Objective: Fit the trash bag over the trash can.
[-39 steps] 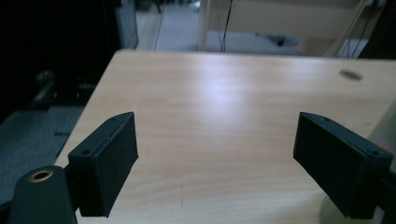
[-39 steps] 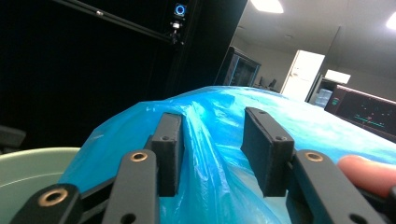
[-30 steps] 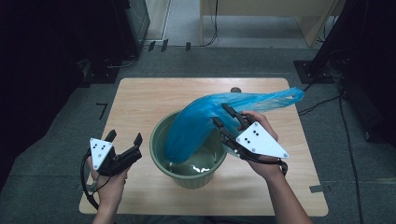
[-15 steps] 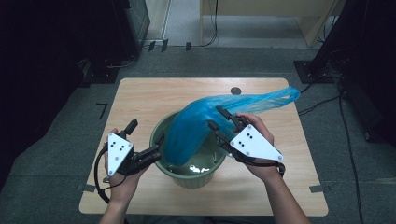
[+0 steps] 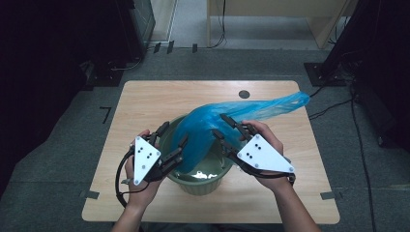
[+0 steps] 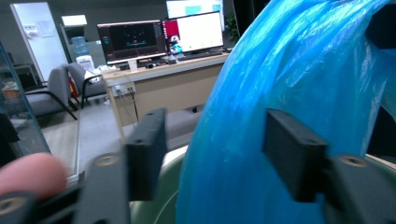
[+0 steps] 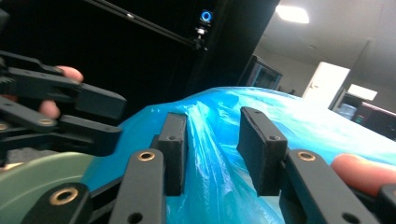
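Moving in from the tabletop's left edge, the left gripper (image 5: pixel 170 140) is now standing at the green bin's (image 5: pixel 203 180) left rim, and its jaws have just been closing, with the blue plastic bag (image 5: pixel 203 133) between them; in the left gripper view one pad (image 6: pixel 294 158) is lying against the film while the other is still standing off it, so it is gripping nothing yet. On the near right, the right gripper (image 5: pixel 223 126) is pinching a gathered fold of the bag between half-closed jaws, probably holding it up so the left can catch the opposite side and spread the mouth over the rim. The bag is arching up out of the bin, its tail trailing toward the far right corner of the wooden tabletop (image 5: pixel 145 106). Beyond lie grey carpet, cables and dark cabinets; the left gripper view is showing a desk with lit monitors (image 6: pixel 161 37) far off.
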`<state>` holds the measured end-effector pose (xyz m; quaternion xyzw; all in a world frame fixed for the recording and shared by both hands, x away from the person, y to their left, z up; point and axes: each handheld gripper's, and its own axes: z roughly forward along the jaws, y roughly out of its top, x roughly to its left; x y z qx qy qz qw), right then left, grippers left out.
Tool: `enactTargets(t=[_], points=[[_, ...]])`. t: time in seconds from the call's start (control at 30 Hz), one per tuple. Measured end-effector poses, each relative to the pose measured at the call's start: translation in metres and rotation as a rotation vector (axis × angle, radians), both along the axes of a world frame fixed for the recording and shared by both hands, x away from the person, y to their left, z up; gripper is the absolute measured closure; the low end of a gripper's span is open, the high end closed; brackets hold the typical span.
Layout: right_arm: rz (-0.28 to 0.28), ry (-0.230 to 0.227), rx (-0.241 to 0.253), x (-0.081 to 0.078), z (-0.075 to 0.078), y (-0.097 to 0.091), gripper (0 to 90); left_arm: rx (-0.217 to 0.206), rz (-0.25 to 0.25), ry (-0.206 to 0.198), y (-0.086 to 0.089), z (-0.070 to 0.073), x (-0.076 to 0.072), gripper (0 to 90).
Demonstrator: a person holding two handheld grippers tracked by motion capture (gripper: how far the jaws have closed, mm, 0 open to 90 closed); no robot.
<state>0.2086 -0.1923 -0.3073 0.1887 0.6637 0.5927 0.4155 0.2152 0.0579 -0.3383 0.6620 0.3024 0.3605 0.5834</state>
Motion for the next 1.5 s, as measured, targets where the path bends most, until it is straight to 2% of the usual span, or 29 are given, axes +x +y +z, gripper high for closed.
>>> enactTargets(t=[0.03,0.07,0.1,0.13,0.2,0.27,0.4,0.7,0.87,0.93,0.97,1.03,1.1,1.17,1.2,1.23,1.3,1.37,1.4,1.43,1.5], points=[[0.017,-0.004,-0.001,-0.002,0.001,0.002,65.3,0.001,-0.007,0.003,0.001,-0.001,0.000,57.4],[0.017,-0.004,-0.001,-0.002,0.001,0.002,65.3,0.007,-0.004,0.005,0.001,-0.001,0.000,57.4],[0.029,-0.004,-0.002,-0.004,0.001,0.004,65.2,0.014,0.001,0.007,0.001,-0.003,0.000,68.5],[0.029,-0.004,-0.002,-0.004,0.001,0.004,65.2,0.009,0.001,0.014,0.002,-0.004,0.001,68.5],[0.034,-0.008,-0.008,-0.006,0.001,0.005,64.8,0.021,0.020,0.022,0.004,-0.006,0.001,79.5],[0.037,-0.011,-0.018,-0.007,0.002,0.006,64.1,0.015,0.016,0.030,0.007,-0.006,0.002,89.8],[0.033,-0.012,-0.023,-0.008,0.002,0.005,63.6,-0.020,0.033,0.062,0.017,-0.009,0.007,90.0],[0.008,-0.014,0.020,-0.010,0.007,-0.010,62.2,-0.057,0.096,0.141,0.041,-0.026,0.017,90.0],[-0.012,-0.009,0.052,-0.011,0.008,-0.024,61.9,-0.073,0.120,0.152,0.057,-0.033,0.017,90.0],[-0.020,0.019,0.076,-0.006,0.006,-0.031,61.9,-0.074,0.124,0.150,0.063,-0.036,0.017,90.0],[-0.020,0.019,0.076,-0.006,0.006,-0.031,61.9,-0.072,0.123,0.150,0.065,-0.038,0.018,90.0],[-0.005,0.088,0.112,0.001,-0.001,-0.034,60.3,-0.075,0.128,0.155,0.067,-0.041,0.019,90.0],[0.000,0.131,0.135,0.006,-0.007,-0.035,55.2,-0.077,0.129,0.155,0.068,-0.042,0.019,90.0],[-0.004,0.143,0.150,0.008,-0.010,-0.035,53.1,-0.075,0.130,0.154,0.067,-0.043,0.020,90.0],[-0.012,0.165,0.173,0.011,-0.013,-0.035,49.0,-0.074,0.131,0.153,0.067,-0.043,0.020,90.0],[-0.045,0.195,0.209,0.014,-0.016,-0.036,43.9,-0.073,0.132,0.155,0.068,-0.044,0.020,90.0],[-0.054,0.209,0.221,0.015,-0.016,-0.036,41.5,-0.074,0.136,0.158,0.068,-0.045,0.021,90.0],[-0.065,0.256,0.238,0.019,-0.017,-0.037,39.4,-0.079,0.136,0.162,0.069,-0.046,0.021,90.0],[-0.051,0.308,0.244,0.022,-0.017,-0.039,37.3,-0.081,0.136,0.166,0.070,-0.047,0.022,90.0],[-0.051,0.308,0.244,0.022,-0.017,-0.039,37.3,-0.083,0.140,0.167,0.071,-0.048,0.022,90.0],[-0.037,0.367,0.255,0.026,-0.020,-0.042,37.5,-0.082,0.141,0.167,0.072,-0.048,0.023,90.0]])
